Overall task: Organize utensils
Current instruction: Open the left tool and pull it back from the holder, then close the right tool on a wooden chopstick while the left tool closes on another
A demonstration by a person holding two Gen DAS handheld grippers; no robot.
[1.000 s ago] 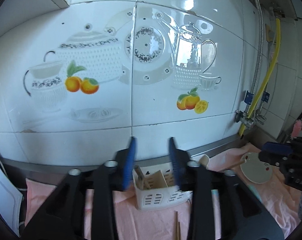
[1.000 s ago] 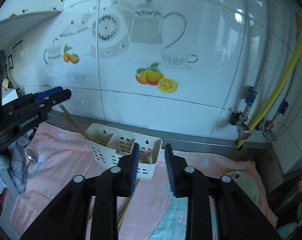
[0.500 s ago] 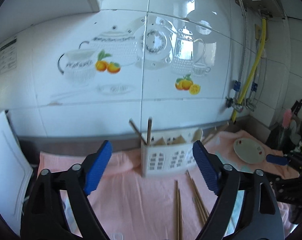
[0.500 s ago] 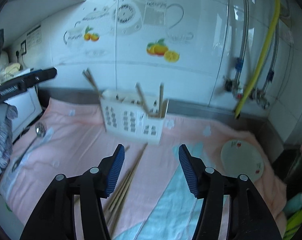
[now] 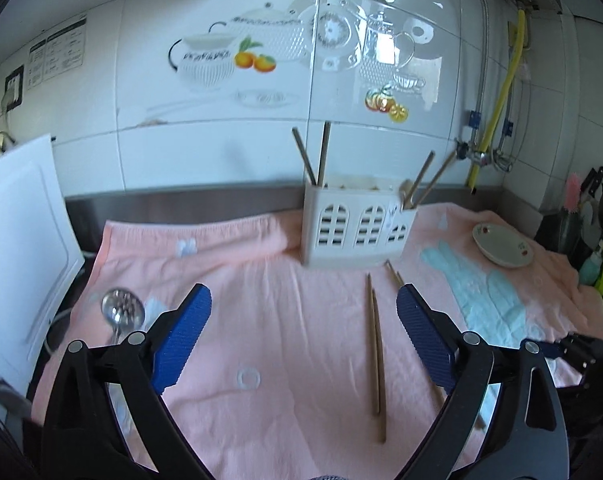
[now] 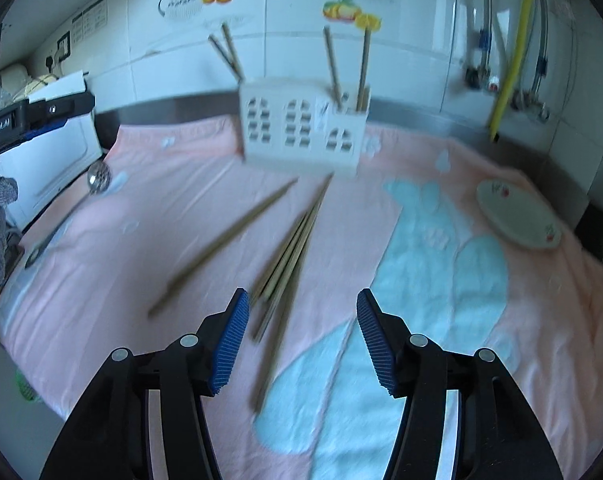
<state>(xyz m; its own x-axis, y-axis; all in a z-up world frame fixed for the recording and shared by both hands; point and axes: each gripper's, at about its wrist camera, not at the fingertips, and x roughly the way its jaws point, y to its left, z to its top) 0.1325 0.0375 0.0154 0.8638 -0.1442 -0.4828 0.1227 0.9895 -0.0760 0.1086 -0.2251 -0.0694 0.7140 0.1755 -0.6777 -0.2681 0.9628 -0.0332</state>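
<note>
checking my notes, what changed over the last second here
Both tongs pulled back from the holder and tipped down toward the towel, and both have just been opening. The left tongs now stand wide, the right tongs partly open, nothing between either. Loose chopsticks and spoon came into view. The holder and plate stayed put.

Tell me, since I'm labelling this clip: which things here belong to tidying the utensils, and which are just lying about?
For the job: loose chopsticks, utensil holder, slotted spoon.

Lying about: small plate, pink towel, white board, yellow hose.
</note>
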